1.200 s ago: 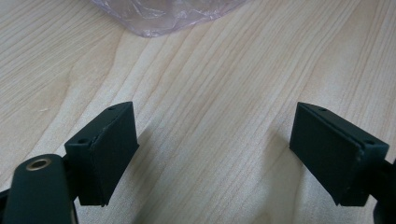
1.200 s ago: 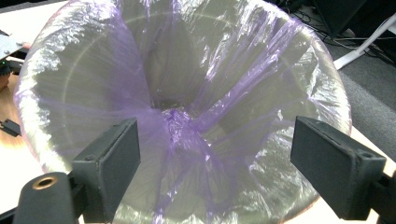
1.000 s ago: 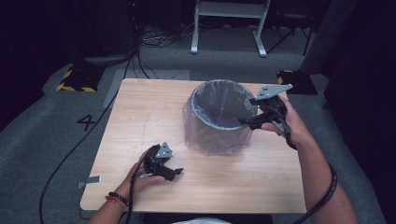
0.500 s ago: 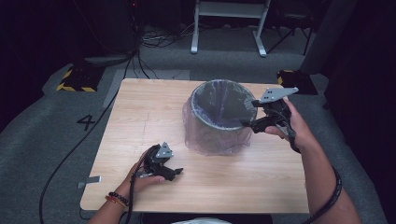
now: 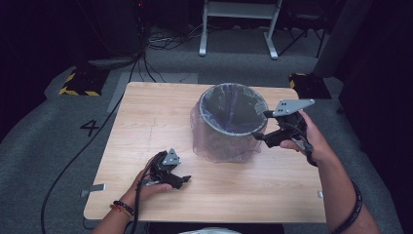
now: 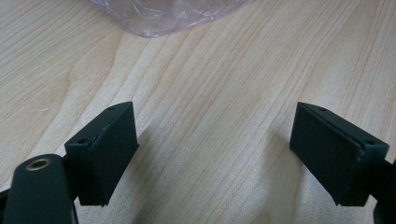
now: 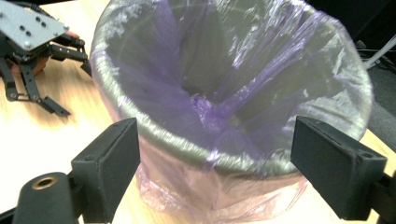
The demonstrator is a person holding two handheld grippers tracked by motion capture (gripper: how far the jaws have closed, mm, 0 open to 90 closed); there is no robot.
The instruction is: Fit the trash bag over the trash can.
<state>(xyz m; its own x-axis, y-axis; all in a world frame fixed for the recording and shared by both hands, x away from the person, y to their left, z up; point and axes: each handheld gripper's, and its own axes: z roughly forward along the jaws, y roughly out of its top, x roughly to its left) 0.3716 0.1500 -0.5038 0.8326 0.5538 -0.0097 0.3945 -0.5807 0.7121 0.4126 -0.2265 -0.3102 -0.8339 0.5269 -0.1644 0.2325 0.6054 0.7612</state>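
Note:
A round dark bin (image 5: 233, 122) lined with a thin purple plastic bag (image 7: 210, 107) stands upright at the table's middle right. My right gripper (image 5: 260, 125) hovers at the bin's right side, level with the rim and pointing at it. Its jaws (image 7: 215, 126) stand open, and the near rim (image 7: 187, 144) lies just beyond them, untouched. My left gripper (image 5: 181, 179) rests low over the wood in front of the bin. It is open too (image 6: 212, 112), with only bare table between its pads. The bag's loose skirt (image 6: 168, 14) lies a little ahead of it.
The light wooden table (image 5: 146, 122) has free surface left of the bin. The left gripper's grey plate (image 7: 28, 25) is seen beyond the bin in the right gripper view. Cables and a white stand (image 5: 238, 24) sit on the grey floor behind.
My right gripper has drifted slightly to the right and nearer, staying beside the bin's rim. The left gripper has not moved.

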